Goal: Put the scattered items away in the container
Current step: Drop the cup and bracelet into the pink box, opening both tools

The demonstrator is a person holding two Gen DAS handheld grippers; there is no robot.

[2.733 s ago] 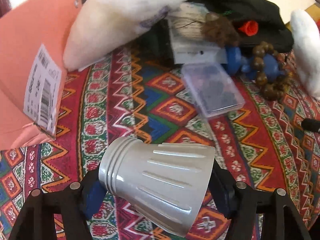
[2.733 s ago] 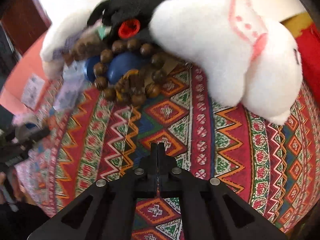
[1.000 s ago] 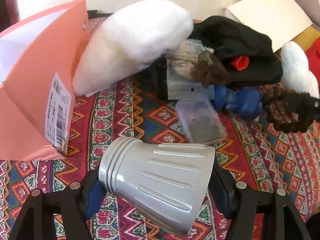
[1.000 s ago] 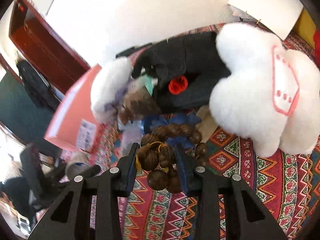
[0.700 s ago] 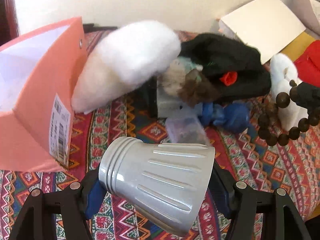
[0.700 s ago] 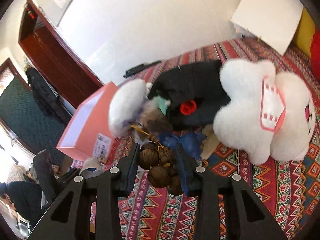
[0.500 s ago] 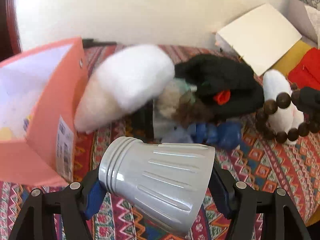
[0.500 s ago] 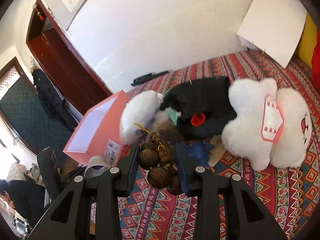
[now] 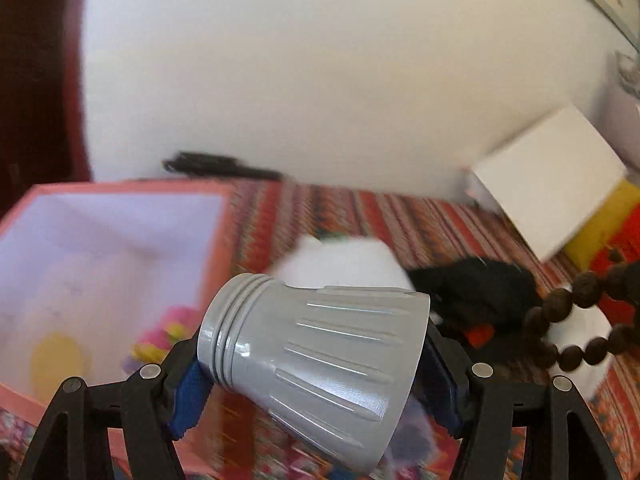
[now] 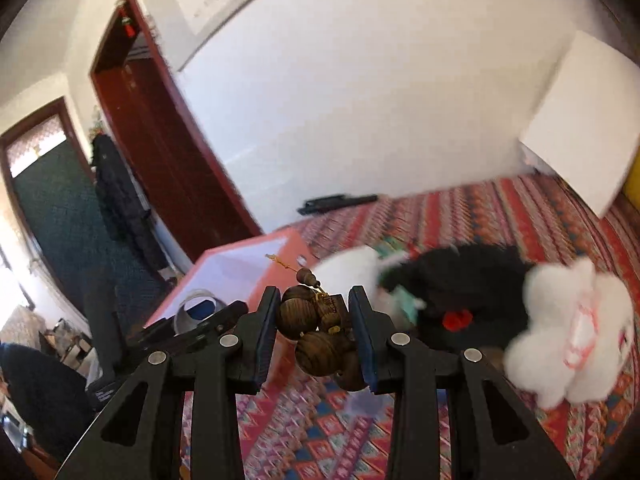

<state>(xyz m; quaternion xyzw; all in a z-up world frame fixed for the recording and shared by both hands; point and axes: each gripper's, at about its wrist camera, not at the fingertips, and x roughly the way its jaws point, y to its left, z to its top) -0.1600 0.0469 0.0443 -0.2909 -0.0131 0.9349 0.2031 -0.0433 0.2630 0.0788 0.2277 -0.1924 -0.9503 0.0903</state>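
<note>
Grippers both ride raised above the patterned bedspread (image 10: 500,216), the left gripper (image 9: 316,376) clenching a grey ribbed cup (image 9: 312,360) sideways beside the open pink box (image 9: 108,240), the right gripper (image 10: 316,332) clamped on a wooden bead string (image 10: 316,328).

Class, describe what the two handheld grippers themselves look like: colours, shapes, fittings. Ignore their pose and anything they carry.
Both the left gripper and right gripper have matte black plastic frames with triangular cut-outs. Small round silver fasteners dot the frames. Each carries two flat fingers faced with blue pads. No cables, markings or sleeves are visible.
</note>
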